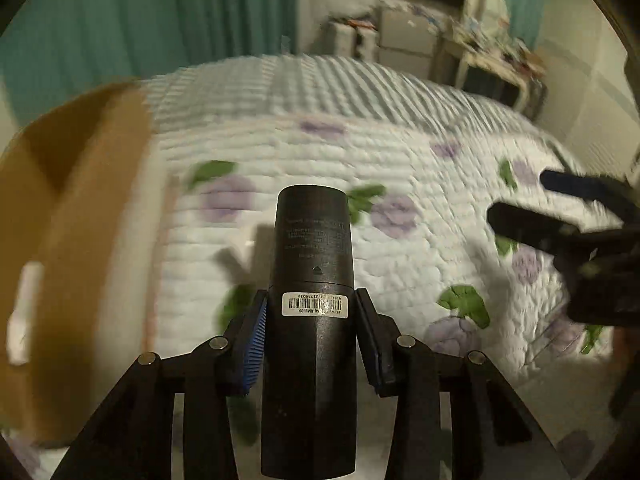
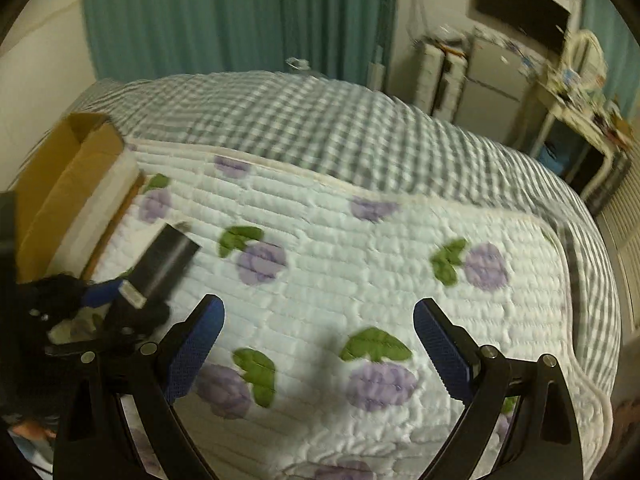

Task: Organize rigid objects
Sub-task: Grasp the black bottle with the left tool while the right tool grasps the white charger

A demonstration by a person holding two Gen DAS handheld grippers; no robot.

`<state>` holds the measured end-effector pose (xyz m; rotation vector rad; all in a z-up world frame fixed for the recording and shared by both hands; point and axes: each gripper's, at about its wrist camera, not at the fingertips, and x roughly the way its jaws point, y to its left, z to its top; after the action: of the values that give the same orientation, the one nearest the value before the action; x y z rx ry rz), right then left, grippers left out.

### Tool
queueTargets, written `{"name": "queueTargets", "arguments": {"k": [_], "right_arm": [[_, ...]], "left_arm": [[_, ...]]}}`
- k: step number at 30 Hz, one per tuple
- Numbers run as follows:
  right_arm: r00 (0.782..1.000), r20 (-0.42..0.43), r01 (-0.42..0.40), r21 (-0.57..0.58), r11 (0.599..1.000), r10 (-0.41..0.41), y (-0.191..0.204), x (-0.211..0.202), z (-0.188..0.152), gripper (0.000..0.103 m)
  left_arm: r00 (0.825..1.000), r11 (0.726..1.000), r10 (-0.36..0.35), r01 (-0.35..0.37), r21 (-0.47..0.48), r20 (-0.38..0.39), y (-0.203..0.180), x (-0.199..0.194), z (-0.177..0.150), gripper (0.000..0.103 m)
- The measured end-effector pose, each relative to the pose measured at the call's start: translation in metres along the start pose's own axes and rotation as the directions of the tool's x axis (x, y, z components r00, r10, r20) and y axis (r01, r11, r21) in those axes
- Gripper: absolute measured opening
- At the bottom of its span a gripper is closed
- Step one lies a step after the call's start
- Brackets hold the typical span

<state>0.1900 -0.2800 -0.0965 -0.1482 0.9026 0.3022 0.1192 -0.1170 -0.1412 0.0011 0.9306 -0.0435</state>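
Observation:
A black cylindrical bottle (image 1: 312, 240) with a white barcode sticker is held between the blue pads of my left gripper (image 1: 312, 295), which is shut on its lower body. The bottle is lifted above the flowered quilt (image 1: 400, 152) and tilts away from the camera. In the right wrist view the same bottle (image 2: 168, 260) and left gripper (image 2: 120, 292) appear at the left, close to an open cardboard box (image 2: 68, 168). My right gripper (image 2: 319, 306) is open over the quilt with nothing between its fingers. It also shows at the right edge of the left wrist view (image 1: 520, 196).
The cardboard box (image 1: 80, 200) stands on the bed's left side, its opening facing up. A grey checked blanket (image 2: 320, 120) covers the far half of the bed. Teal curtains (image 2: 240, 16), a cluttered white desk (image 2: 580, 108) and drawers lie beyond the bed.

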Motion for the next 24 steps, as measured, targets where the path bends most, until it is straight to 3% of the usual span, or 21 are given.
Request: {"name": "queueTargets", "arguments": {"k": [6, 11, 18, 23, 24], "right_arm": [[0.994, 0.082, -0.046, -0.227, 0.973, 0.066, 0.04, 0.006, 0.013, 0.096], [0.986, 0.061, -0.123, -0.35, 0.929, 0.154, 0.06, 0.03, 0.019, 0.096], [0.96, -0.047, -0.269, -0.418, 0.868, 0.274, 0.077, 0.065, 0.018, 0.096], [0.936, -0.104, -0.352, -0.341, 0.872, 0.337, 0.087, 0.083, 0.022, 0.092], [0.93, -0.111, -0.368, -0.323, 0.872, 0.351, 0.09, 0.085, 0.023, 0.086]], "left_arm": [[0.997, 0.991, 0.07, -0.068, -0.118, 0.012, 0.022, -0.014, -0.007, 0.041], [0.991, 0.97, 0.132, -0.133, -0.204, -0.019, 0.023, 0.002, -0.013, 0.041], [0.981, 0.929, 0.189, -0.19, -0.317, -0.033, 0.039, 0.01, -0.028, 0.041], [0.982, 0.916, 0.186, -0.186, -0.356, -0.034, 0.044, 0.01, -0.033, 0.042], [0.983, 0.915, 0.18, -0.178, -0.362, -0.03, 0.045, 0.008, -0.034, 0.042]]}}
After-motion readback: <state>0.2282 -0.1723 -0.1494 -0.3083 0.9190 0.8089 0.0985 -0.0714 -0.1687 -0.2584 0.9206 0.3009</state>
